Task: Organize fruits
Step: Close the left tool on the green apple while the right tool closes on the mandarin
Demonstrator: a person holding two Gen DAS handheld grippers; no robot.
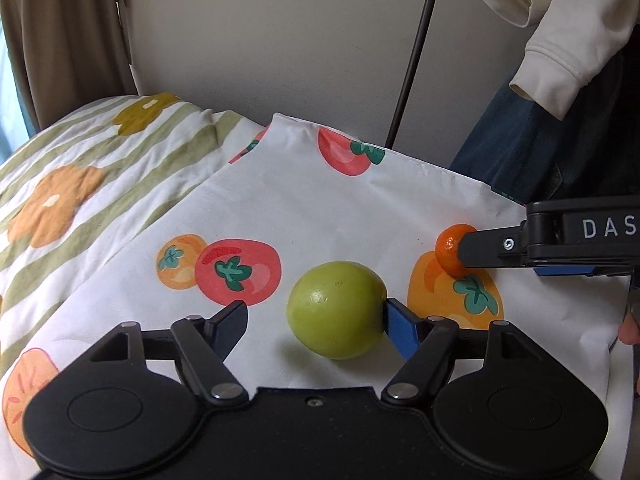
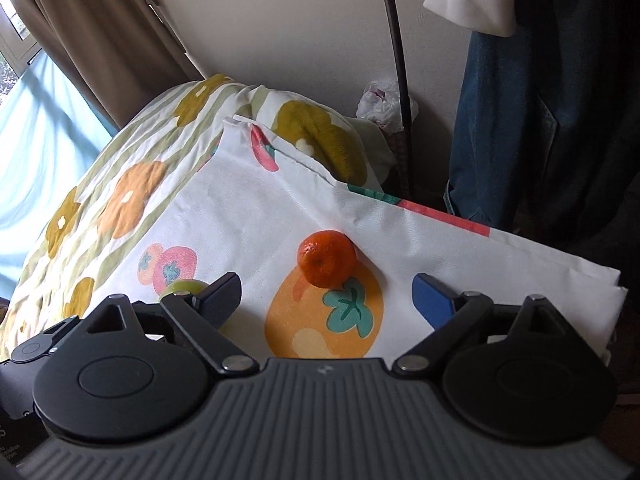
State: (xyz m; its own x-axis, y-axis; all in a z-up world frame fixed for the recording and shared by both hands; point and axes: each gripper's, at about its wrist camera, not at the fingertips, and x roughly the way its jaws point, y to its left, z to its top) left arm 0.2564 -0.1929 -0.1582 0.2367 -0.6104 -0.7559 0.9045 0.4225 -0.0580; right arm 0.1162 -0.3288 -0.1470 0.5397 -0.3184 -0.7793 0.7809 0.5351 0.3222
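A green apple (image 1: 336, 310) lies on a white cloth printed with fruit (image 1: 300, 216). My left gripper (image 1: 316, 320) is open around it; the right blue pad touches the apple, the left finger stands apart. A small orange mandarin (image 2: 326, 257) lies on the cloth's printed orange fruit. My right gripper (image 2: 326, 296) is open just short of it, the mandarin ahead of the fingertips. In the left wrist view the right gripper's finger (image 1: 488, 246) partly covers the mandarin (image 1: 450, 248). The apple's top (image 2: 182, 288) peeks out behind the right gripper's left finger.
The cloth lies over a striped flowered quilt (image 1: 80, 184) on a bed. A dark metal pole (image 2: 398, 60) stands behind by the wall. Jeans (image 2: 504, 120) and a white sweatshirt (image 1: 560, 32) hang at the right. A curtain (image 2: 88, 32) hangs at the left.
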